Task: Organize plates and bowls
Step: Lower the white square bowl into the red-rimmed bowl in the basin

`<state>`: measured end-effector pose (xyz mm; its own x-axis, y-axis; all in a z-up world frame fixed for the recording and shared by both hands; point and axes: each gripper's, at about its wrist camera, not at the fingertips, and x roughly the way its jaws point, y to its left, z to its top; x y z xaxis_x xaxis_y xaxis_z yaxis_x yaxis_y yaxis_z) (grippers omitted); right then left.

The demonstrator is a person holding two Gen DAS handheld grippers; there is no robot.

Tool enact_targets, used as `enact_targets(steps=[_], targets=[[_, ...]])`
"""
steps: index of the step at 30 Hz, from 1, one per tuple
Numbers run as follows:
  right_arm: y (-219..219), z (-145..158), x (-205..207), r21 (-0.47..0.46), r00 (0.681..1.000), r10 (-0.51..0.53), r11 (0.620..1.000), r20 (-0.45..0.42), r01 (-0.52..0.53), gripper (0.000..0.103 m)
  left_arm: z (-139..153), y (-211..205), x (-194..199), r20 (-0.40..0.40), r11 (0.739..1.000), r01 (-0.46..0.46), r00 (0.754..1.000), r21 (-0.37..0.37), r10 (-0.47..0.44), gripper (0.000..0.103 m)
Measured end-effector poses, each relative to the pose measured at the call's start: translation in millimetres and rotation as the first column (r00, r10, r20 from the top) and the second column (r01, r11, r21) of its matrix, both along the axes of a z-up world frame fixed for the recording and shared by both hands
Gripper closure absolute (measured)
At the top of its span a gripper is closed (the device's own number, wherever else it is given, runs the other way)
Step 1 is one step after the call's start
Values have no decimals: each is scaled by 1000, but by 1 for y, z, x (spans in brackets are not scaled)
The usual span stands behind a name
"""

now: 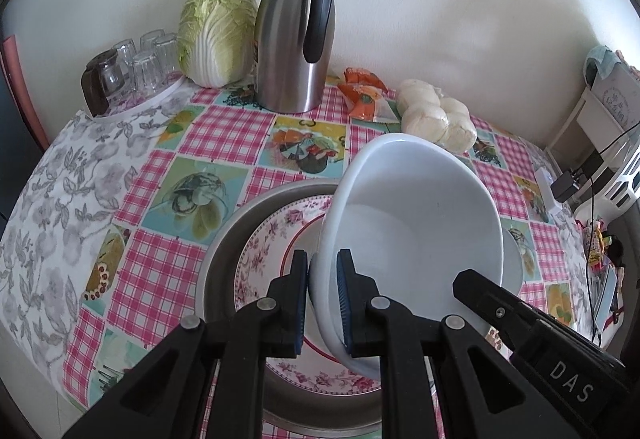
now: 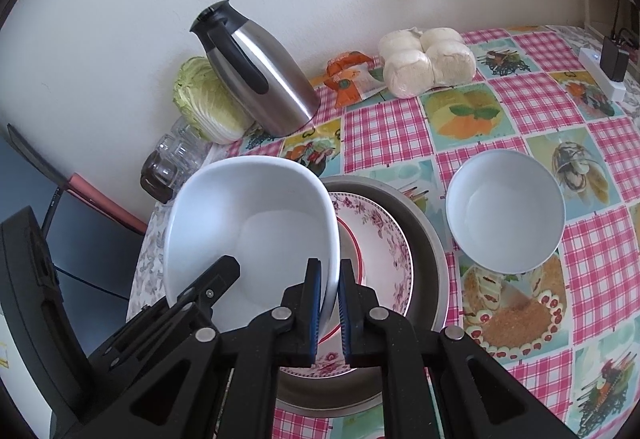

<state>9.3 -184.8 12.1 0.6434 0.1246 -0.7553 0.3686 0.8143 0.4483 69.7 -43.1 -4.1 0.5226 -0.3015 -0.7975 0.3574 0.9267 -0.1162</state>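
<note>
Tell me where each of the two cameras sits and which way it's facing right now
Left wrist: rides the left gripper, looking forward and down its fingers at the white bowl it pinches by the rim; the right gripper enters at right.
Right wrist: rides the right gripper, clamped on the bowl's opposite rim; the left gripper shows at left.
Shared: the bowl, floral plate, metal pan, steel jug, cabbage.
</note>
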Motion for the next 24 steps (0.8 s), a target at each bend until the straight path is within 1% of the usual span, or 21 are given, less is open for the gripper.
enact_targets(steps=[6,12,24], targets=[[-2,-2,1,-2,1000,-5,1000,-7,5,92,-3,-2,1,-13,1000,6,1000,7,-6,88],[-4,-8,3,9,1000,-12,1000,-22,12,92,-10,-3,4,-42,1000,10,999,11,-10,88],[-5,-14,6,17,999,-15,1000,-35,16,92,-14,-5,5,-55,999,19,998,33,-17,88]])
